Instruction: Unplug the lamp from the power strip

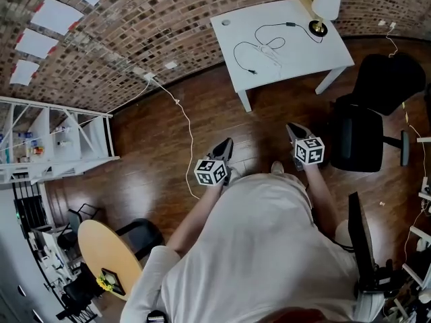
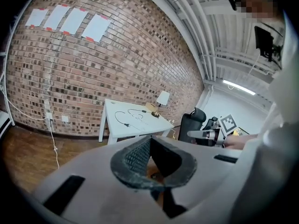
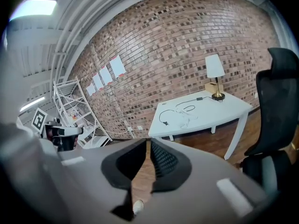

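Note:
A lamp [image 1: 324, 4] with a white shade and brass foot stands at the far right corner of a white table [image 1: 303, 59] by the brick wall. Its black cord [image 1: 259, 29] loops across the top, and the plug [image 1: 250, 70] lies loose near the front edge beside a thin white cable [image 1: 271, 54]. I cannot make out a power strip. My left gripper [image 1: 227, 144] and right gripper [image 1: 291, 128] hover over the wooden floor, well short of the table, jaws together and empty. The lamp [image 2: 162, 98] [image 3: 214, 66] is far off in both gripper views.
A black office chair [image 1: 367, 136] stands to the right of my right gripper. A white cable [image 1: 185, 123] runs across the floor from a wall socket. At the left are a white shelf rack [image 1: 54, 140] and a round wooden table [image 1: 108, 251].

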`<state>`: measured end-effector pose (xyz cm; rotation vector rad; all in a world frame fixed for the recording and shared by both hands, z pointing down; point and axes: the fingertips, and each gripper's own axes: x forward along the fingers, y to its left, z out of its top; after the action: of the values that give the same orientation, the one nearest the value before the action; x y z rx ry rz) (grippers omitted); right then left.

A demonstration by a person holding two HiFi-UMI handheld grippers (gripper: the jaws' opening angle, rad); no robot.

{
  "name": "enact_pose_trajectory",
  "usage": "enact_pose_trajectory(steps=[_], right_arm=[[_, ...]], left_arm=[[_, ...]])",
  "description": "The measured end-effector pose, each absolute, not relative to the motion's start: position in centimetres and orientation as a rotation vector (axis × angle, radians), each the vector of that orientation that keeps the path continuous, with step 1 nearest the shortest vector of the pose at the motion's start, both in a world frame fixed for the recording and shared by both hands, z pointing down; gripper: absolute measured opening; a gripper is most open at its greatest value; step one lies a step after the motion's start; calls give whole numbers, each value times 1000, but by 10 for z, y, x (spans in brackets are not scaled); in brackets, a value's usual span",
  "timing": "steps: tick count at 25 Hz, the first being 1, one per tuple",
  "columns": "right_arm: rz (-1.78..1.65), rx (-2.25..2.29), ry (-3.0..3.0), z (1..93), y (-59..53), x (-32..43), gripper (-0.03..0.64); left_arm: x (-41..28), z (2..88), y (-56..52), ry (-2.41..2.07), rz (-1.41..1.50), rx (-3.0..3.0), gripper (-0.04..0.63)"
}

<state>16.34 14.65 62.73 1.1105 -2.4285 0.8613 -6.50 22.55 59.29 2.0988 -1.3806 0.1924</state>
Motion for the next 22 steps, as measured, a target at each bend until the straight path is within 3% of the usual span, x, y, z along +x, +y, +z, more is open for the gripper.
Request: enact_pose_trajectory(steps=[22], right_arm=[[708,756,-2472,619,155,195,21]], left_arm=[[22,599,249,-1393,45,2016,5]])
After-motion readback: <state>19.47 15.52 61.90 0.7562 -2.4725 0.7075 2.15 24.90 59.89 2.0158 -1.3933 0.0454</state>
